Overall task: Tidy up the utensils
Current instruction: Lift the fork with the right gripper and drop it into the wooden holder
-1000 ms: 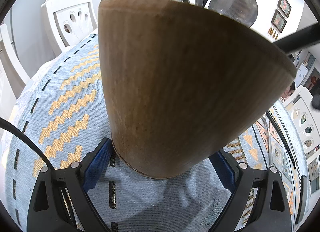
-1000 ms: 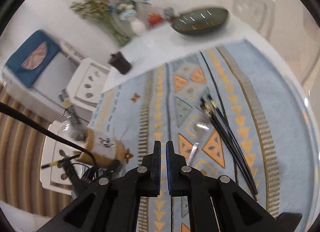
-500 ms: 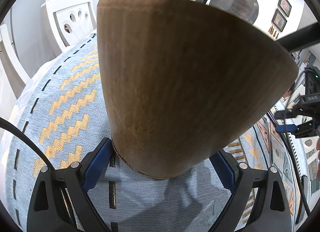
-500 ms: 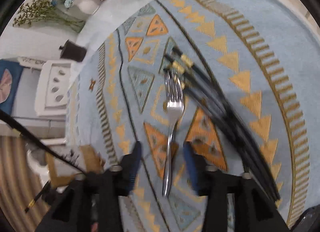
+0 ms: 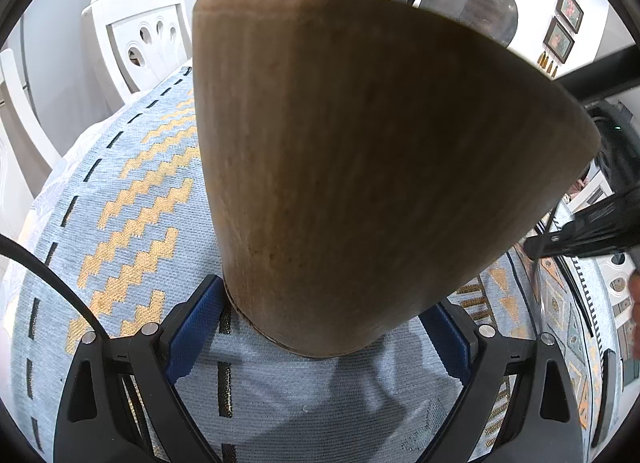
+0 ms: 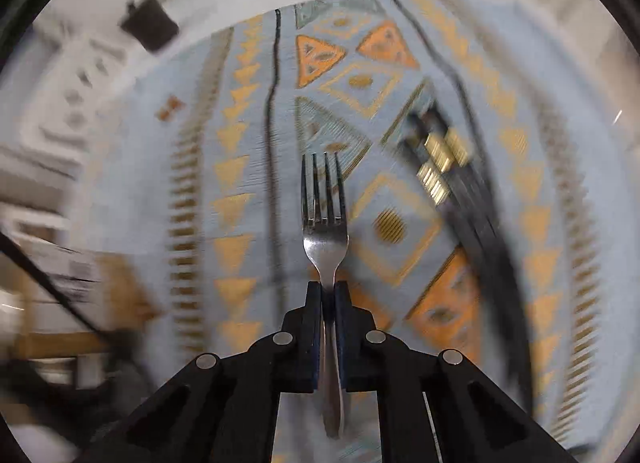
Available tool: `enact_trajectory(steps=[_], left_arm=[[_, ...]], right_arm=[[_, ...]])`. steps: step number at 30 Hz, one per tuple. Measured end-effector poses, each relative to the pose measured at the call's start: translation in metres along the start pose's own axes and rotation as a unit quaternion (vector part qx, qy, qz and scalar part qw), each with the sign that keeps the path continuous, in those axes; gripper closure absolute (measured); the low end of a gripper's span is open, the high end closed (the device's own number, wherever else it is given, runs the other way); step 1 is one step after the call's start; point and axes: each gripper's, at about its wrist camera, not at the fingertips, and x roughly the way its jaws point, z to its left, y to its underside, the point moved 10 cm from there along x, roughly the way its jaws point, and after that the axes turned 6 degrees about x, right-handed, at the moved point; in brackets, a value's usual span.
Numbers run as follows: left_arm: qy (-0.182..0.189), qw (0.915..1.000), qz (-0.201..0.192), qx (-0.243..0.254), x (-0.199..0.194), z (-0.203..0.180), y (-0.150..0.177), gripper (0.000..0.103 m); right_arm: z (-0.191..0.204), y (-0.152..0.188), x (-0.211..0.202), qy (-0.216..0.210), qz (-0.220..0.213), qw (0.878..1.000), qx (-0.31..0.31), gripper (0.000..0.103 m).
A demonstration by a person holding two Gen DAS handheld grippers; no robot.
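Right hand-held gripper [image 6: 328, 295]: clamped on fork [image 6: 325, 219] neck, tines pointing far, over table [image 6: 248, 167] | Left hand-held gripper [image 5: 320, 327]: pads against wooden holder [image 5: 360, 167] base, holder upright.

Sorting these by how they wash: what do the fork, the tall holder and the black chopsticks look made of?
Fork: polished metal, likely steel; mirror-like glare. Holder: matte brown, fine vertical grain; probably wood or bamboo. Chopsticks: black with gold bands; blurred, material unclear.
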Motion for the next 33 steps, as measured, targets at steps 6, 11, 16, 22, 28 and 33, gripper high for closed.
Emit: enact_trajectory(steps=[6,11,16,22,28,33], left_arm=[[0.000,1.0000,0.000,0.000,0.001,0.000,0.000,0.009],[0.000,1.0000,0.000,0.000,0.000,0.000,0.000,0.009],[0.000,1.0000,0.000,0.000,0.001,0.000,0.000,0.009],[0.000,1.0000,0.000,0.000,0.001,0.000,0.000,0.009],[0.000,1.0000,0.001,0.000,0.001,0.000,0.000,0.009],[0.000,1.0000,0.001,0.000,0.001,-0.001,0.000,0.009]], right_arm=[[0.006,0.006,-0.066,-0.114,-0.062,0.992,-0.004,0.097],[0.045,0.004,-0.130,-0.166,-0.151,0.973,-0.051,0.099],[0.094,-0.013,-0.182,-0.180,-0.223,0.953,-0.099,0.099],[0.130,-0.024,-0.222,-0.216,-0.243,0.938,-0.118,0.099],[0.160,-0.018,-0.241,-0.264,-0.232,0.926,-0.136,0.099],[0.197,-0.005,-0.235,-0.297,-0.213,0.917,-0.162,0.099]])
